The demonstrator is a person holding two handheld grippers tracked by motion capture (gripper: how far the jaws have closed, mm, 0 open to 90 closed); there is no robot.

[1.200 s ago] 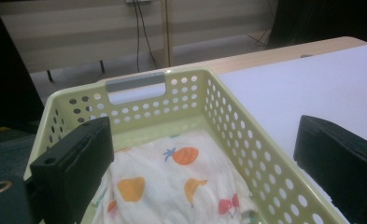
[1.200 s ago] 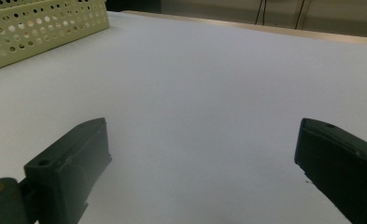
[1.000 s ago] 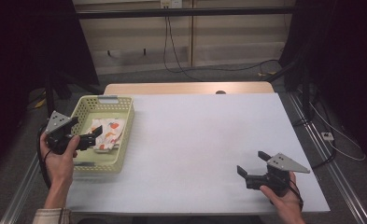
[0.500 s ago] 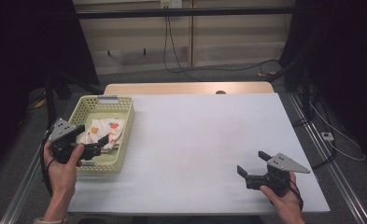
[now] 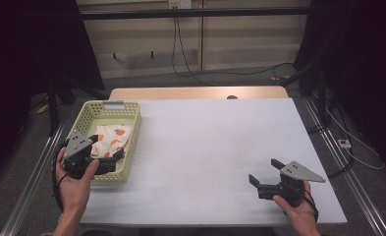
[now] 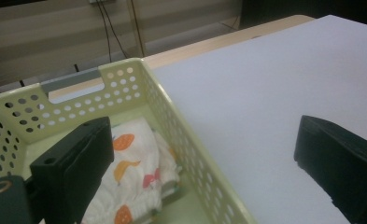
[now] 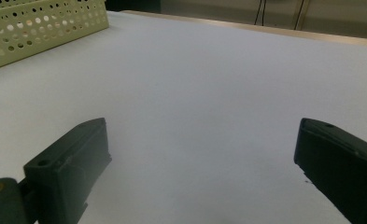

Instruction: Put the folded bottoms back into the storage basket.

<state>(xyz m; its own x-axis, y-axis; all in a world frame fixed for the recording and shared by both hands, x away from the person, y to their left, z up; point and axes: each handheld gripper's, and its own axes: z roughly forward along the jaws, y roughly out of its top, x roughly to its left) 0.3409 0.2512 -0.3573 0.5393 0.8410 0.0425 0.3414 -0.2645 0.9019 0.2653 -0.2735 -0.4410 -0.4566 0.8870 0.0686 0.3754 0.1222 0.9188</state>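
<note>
Drawing back toward the person since a second ago, the left tongs [image 5: 113,160] now sit at the near end of the pale green basket [image 5: 131,142], at about eight o'clock on the white worktop [image 5: 210,147], where earlier they reached in over the cloth; their jaws stand wide and hold nothing. The right tongs [image 5: 263,176], at about five o'clock near the worktop's front edge, have not moved over that second, and their jaws are spread wide too, empty. The folded white cloth [image 5: 111,139] with orange and red prints lies inside the basket, toward its near half. The left gripper view adds what the high view cannot: one jaw hangs over the basket's inside above the cloth [image 6: 139,177] while the other is out over the bare worktop, so the basket's long wall [image 6: 181,140] runs between them. The right gripper view shows plain white worktop [image 7: 209,93] between its jaws, with the basket's perforated side [image 7: 41,28] well apart at eleven o'clock.
</note>
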